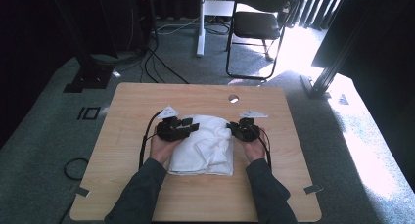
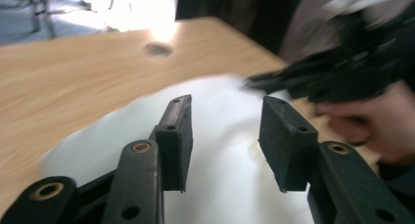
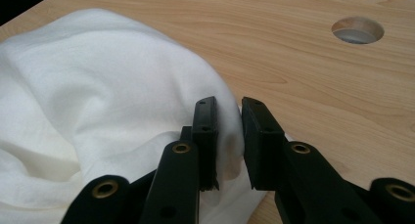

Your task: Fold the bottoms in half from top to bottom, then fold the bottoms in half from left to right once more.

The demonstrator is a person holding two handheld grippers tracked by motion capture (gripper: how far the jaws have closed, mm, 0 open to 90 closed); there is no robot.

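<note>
A white cloth (image 1: pixel 205 148) lies loosely folded in the middle of the wooden table (image 1: pixel 147 194). My left gripper (image 1: pixel 192 124) hovers over the cloth's far left part. In the left gripper view its jaws stand open (image 2: pixel 226 104) above the cloth (image 2: pixel 112 136), with nothing pressed between the pads. My right gripper (image 1: pixel 233 128) is at the cloth's far right edge. In the right gripper view its jaws (image 3: pixel 229 105) are shut on a raised fold of the cloth (image 3: pixel 98 77). The right gripper (image 2: pixel 342 72) and its hand also appear blurred in the left gripper view.
A round hole (image 1: pixel 233 98) is cut in the tabletop just beyond the cloth. Bare wood surrounds the cloth on all sides. Past the table's far edge stand a black chair (image 1: pixel 259 23) and a white post, with cables on the carpet.
</note>
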